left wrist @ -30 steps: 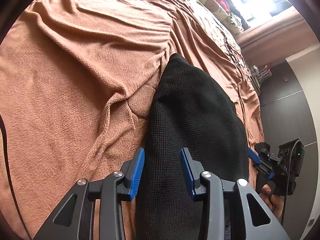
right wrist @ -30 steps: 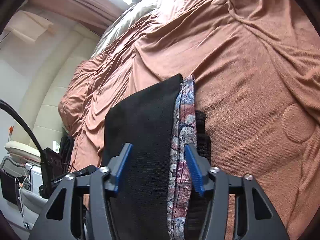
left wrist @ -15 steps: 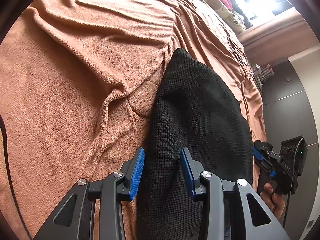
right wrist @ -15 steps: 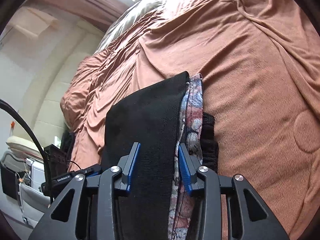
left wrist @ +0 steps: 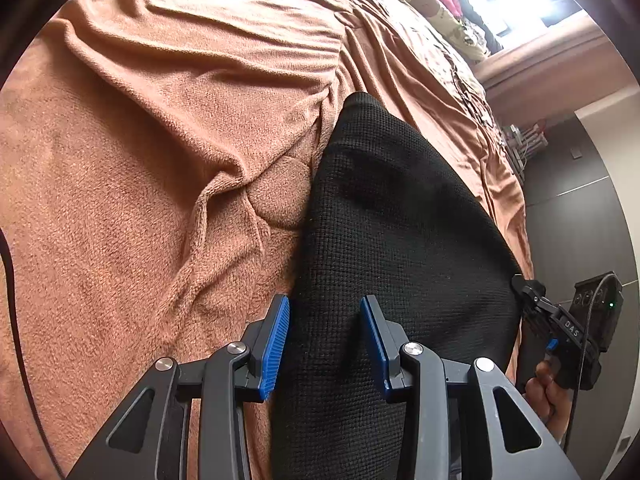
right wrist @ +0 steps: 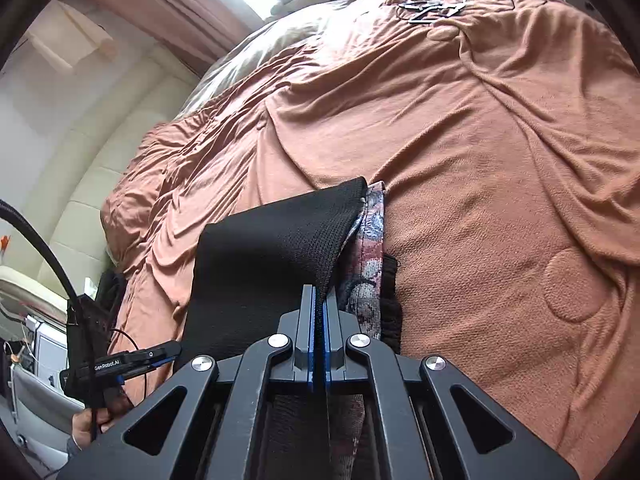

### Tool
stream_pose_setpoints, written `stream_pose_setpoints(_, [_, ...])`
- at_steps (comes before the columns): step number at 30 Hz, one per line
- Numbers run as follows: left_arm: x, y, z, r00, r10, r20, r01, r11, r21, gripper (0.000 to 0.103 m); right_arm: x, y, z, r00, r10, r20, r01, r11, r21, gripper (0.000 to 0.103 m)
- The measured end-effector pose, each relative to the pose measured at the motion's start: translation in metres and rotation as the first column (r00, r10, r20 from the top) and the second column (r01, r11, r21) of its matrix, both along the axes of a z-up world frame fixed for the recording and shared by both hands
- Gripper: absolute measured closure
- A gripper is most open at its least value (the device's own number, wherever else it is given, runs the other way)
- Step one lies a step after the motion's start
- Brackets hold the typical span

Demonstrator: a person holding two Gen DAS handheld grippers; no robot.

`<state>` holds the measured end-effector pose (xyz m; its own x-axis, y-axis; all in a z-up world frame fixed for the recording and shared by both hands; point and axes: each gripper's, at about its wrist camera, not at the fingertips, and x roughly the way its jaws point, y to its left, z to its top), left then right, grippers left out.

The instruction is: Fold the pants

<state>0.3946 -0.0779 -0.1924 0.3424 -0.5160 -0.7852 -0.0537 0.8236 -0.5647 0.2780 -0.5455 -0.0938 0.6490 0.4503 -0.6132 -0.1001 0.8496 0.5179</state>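
The pants (left wrist: 400, 240) are spread on the blanket (left wrist: 160, 160) — the blanket is seen to their left and beyond them. The left gripper (left wrist: 325, 340) is set over their near left edge, the right gripper (right wrist: 319, 312) at their near right edge — beside a patterned band (right wrist: 370, 248) lying along that side.

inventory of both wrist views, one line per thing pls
pants: 1, black knit, on the blanket, edge between both grippers' fingers
patterned cloth: 1, grey-pink print, right of the pants' edge; could be their lining, cannot tell
blanket: 1, orange-brown, rumpled, covers the bed
wall: 1, cream, padded, left in right wrist view
dark clutter: small, unclear, far on the blanket
left gripper: 1, black with blue pads, open, astride the pants' edge
right gripper: 1, same, shut on the pants
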Motion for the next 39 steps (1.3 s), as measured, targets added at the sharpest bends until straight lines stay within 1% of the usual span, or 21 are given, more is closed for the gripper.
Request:
stream_pose_setpoints(3, [-0.003,0.001,-0.002,1.000,0.008,-0.009,-0.008,1.000,0.001,0.064,-0.005,0.001,0.004,1.000,0.008,0.017,-0.008,1.000,-0.006,0.103])
stream_pose_setpoints(6, [-0.006,0.003,-0.006,1.000,0.017,-0.020,-0.017,1.000,-0.001,0.065,-0.001,-0.003,-0.001,1.000,0.017,-0.007,-0.017,1.000,0.007,0.103])
stream_pose_setpoints(7, [-0.007,0.003,-0.009,0.999,0.018,-0.028,-0.018,1.000,-0.005,0.067,0.003,-0.003,-0.005,0.999,0.022,-0.025,-0.022,1.000,0.012,0.103])
stream_pose_setpoints(8, [-0.007,0.002,-0.011,0.999,0.016,-0.035,-0.017,1.000,-0.011,0.073,0.008,-0.003,-0.006,0.999,0.025,-0.039,-0.024,0.999,0.023,0.103])
stream_pose_setpoints(9, [-0.007,0.001,-0.013,0.999,0.013,-0.040,-0.014,1.000,-0.007,0.075,0.013,-0.005,-0.010,0.998,0.033,-0.056,-0.029,0.998,0.055,0.103])
stream_pose_setpoints(12, [-0.007,-0.002,-0.012,0.999,0.011,-0.036,-0.011,1.000,0.001,0.075,0.027,-0.006,-0.014,0.995,0.051,-0.082,-0.043,0.994,0.103,0.102])
stream_pose_setpoints(19, [-0.006,-0.005,-0.011,0.999,0.006,-0.033,-0.006,1.000,-0.010,0.075,0.054,-0.008,-0.018,0.993,0.068,-0.095,-0.054,0.989,0.141,0.102])
stream_pose_setpoints(21, [-0.007,-0.004,-0.011,0.999,0.006,-0.034,-0.007,1.000,-0.012,0.075,0.059,-0.010,-0.022,0.993,0.076,-0.094,-0.060,0.985,0.164,0.102])
stream_pose_setpoints(27, [-0.005,-0.004,-0.011,0.999,0.008,-0.032,-0.008,1.000,-0.011,0.075,0.072,-0.015,-0.028,0.991,0.087,-0.100,-0.066,0.979,0.194,0.102])
stream_pose_setpoints(29, [-0.004,-0.005,-0.011,0.999,0.009,-0.032,-0.009,1.000,-0.010,0.075,0.075,-0.014,-0.029,0.991,0.088,-0.100,-0.067,0.979,0.195,0.102])
stream_pose_setpoints(34, [-0.004,-0.006,-0.011,0.999,0.013,-0.033,-0.014,1.000,-0.004,0.075,0.075,-0.009,-0.028,0.990,0.099,-0.097,-0.080,0.979,0.185,0.097])
stream_pose_setpoints(36, [-0.004,-0.007,-0.011,0.999,0.017,-0.033,-0.017,1.000,-0.003,0.075,0.075,-0.006,-0.026,0.991,0.097,-0.091,-0.083,0.985,0.151,0.097])
stream_pose_setpoints(37, [-0.004,-0.007,-0.011,0.999,0.018,-0.033,-0.018,1.000,-0.002,0.075,0.074,-0.004,-0.023,0.991,0.097,-0.090,-0.086,0.989,0.121,0.101])
stream_pose_setpoints(39, [-0.004,-0.008,-0.010,0.999,0.019,-0.030,-0.019,1.000,0.000,0.075,0.069,-0.001,-0.015,0.994,0.083,-0.066,-0.078,0.994,0.078,0.103])
